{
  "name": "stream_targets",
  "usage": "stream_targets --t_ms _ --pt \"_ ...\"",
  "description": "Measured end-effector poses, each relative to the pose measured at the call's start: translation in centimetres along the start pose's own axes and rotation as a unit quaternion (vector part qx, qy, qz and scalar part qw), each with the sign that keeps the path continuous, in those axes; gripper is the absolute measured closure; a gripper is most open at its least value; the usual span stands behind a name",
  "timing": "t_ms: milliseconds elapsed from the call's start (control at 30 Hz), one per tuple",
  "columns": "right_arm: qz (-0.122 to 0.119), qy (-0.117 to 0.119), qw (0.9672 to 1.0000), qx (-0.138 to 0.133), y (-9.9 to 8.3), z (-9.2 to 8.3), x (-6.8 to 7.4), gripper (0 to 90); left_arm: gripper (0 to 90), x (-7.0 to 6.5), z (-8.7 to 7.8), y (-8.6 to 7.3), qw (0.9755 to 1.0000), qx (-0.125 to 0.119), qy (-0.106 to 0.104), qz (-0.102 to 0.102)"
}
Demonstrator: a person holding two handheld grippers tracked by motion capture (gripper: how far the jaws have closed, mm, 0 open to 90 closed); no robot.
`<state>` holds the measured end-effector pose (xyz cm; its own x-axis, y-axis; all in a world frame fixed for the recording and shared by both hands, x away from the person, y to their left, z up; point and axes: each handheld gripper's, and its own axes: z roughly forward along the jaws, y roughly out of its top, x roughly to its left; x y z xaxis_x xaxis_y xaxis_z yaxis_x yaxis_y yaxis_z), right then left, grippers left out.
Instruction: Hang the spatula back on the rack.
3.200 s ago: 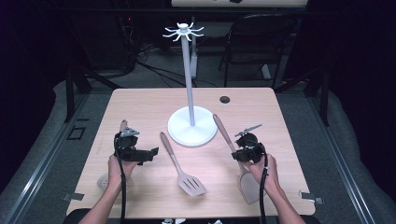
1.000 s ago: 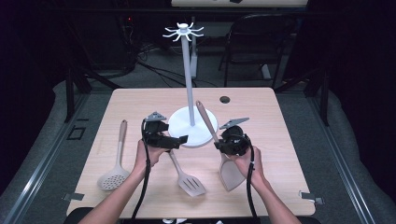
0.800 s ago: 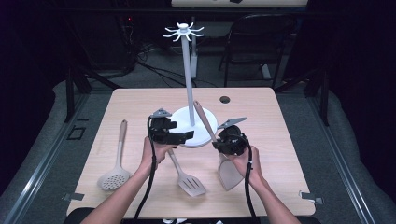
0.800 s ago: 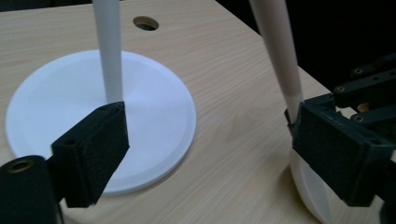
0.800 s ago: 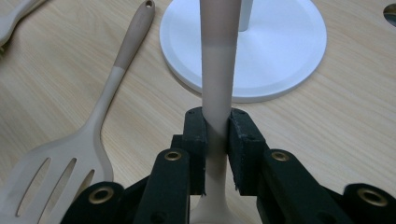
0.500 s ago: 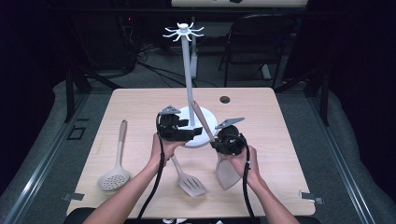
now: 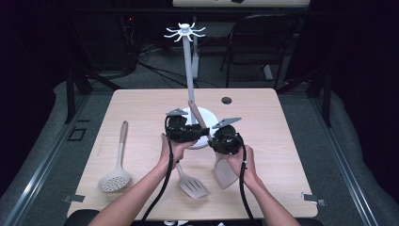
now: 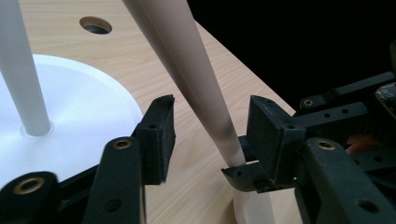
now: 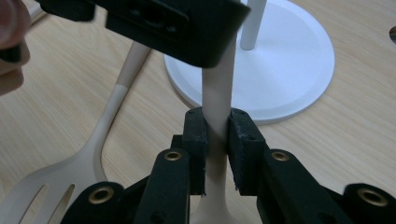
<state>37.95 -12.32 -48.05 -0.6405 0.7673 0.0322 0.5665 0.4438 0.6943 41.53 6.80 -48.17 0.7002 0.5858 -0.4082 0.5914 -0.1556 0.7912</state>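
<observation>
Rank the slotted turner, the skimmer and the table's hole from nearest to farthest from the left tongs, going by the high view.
From the left tongs:
1. Slotted turner, just below them, toward the person.
2. Hole, up and to the right, near the table's far edge.
3. Skimmer, far off on the table's left side.

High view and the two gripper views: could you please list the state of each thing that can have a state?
Right tongs: shut on the solid spatula's handle.
Left tongs: open, jaws just been closing around the same handle, not yet pressing.
Solid spatula: held, tilted, handle pointing up toward the stand.
Slotted spatula: lying flat on the table, untouched.
Skimmer: lying flat, untouched.
Stand: upright, hooks empty.
</observation>
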Motion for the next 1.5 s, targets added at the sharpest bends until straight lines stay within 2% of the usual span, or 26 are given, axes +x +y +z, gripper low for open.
stream_targets --t_ms 167,333,567,600,633,767,800,867,900,933,1000,1133,1200,1233,1267,1500 --pt "-0.002 -0.001 1.0000 -0.002 0.0 0.1 0.1 78.3 64.4 0.1 0.2 0.0 1.0000 0.003 0.000 0.003" --pt "0.000 -0.002 1.0000 -0.004 0.0 0.1 0.0 77.9 65.5 0.1 0.3 0.1 1.0000 0.000 0.000 0.004" --pt "0.001 0.003 0.9999 -0.013 0.0 -0.4 -0.2 74.0 69.3 0.1 0.1 0.6 0.9998 -0.001 -0.019 -0.009" --pt "0.004 0.007 0.9998 -0.018 0.0 -0.6 -0.1 70.1 70.3 0.1 -0.1 0.9 0.9993 -0.004 -0.034 -0.017" --pt "0.003 0.009 0.9998 -0.018 -0.1 -0.8 -0.1 68.4 71.1 0.0 -0.2 1.1 0.9991 -0.005 -0.038 -0.016" --pt "0.000 0.012 0.9998 -0.017 -0.1 -1.3 0.1 61.5 72.9 -0.3 -0.4 1.7 0.9988 -0.008 -0.047 -0.009" --pt "0.003 0.013 0.9997 -0.020 -0.2 -1.6 0.1 54.1 73.9 -0.4 -0.5 2.0 0.9987 -0.012 -0.050 -0.005" --pt "0.006 0.016 0.9997 -0.016 -0.3 -1.9 -0.1 47.9 74.6 -0.5 -0.7 2.4 0.9986 -0.014 -0.051 -0.003" --pt "0.006 0.016 0.9997 -0.016 -0.3 -1.9 -0.1 47.9 75.0 -0.5 -0.7 2.4 0.9986 -0.014 -0.051 -0.003" --pt "0.010 0.019 0.9996 -0.020 -0.5 -2.1 -0.4 41.7 75.3 -0.5 -0.9 2.7 0.9984 -0.015 -0.054 -0.002" --pt "0.011 0.019 0.9995 -0.021 -0.6 -2.3 -0.7 35.6 75.9 -0.6 -1.1 3.0 0.9984 -0.018 -0.054 0.001" --pt "0.014 0.022 0.9994 -0.023 -0.9 -2.7 -1.1 29.1 76.5 -0.6 -1.5 3.5 0.9984 -0.019 -0.051 0.011" --pt "0.015 0.021 0.9994 -0.024 -0.9 -2.8 -1.3 25.7 76.5 -0.8 -2.0 4.1 0.9985 -0.020 -0.045 0.024" --pt "0.015 0.021 0.9994 -0.024 -0.9 -2.8 -1.3 25.7 76.4 -0.8 -2.0 4.1 0.9985 -0.020 -0.045 0.024" --pt "0.018 0.016 0.9994 -0.024 -1.0 -2.8 -1.4 21.7 76.5 -0.8 -2.3 4.4 0.9983 -0.021 -0.040 0.036" --pt "0.021 0.014 0.9995 -0.022 -1.2 -2.7 -1.7 15.7 76.5 -0.8 -3.0 5.4 0.9975 -0.022 -0.035 0.058"
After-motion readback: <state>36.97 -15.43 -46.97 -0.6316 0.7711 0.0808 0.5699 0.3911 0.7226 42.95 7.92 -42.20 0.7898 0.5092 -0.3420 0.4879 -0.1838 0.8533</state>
